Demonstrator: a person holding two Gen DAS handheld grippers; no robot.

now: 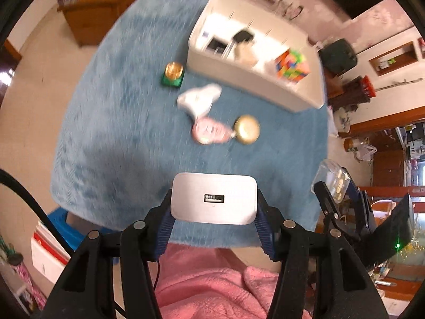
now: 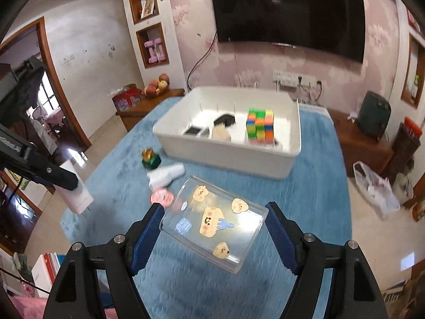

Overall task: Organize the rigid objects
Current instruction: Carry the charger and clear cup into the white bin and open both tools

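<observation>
Left wrist: left gripper (image 1: 213, 204) clamps white charger (image 1: 214, 198), stiff, light. Right gripper (image 2: 212, 228) pinches clear sticker case (image 2: 212, 222) by its sides; likely slick, brittle.

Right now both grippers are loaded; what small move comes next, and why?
Probably carry the right gripper forward over the white bin and release the clear sticker box into the bare space right of the colorful cube. The left gripper can follow with the white charger.
</observation>
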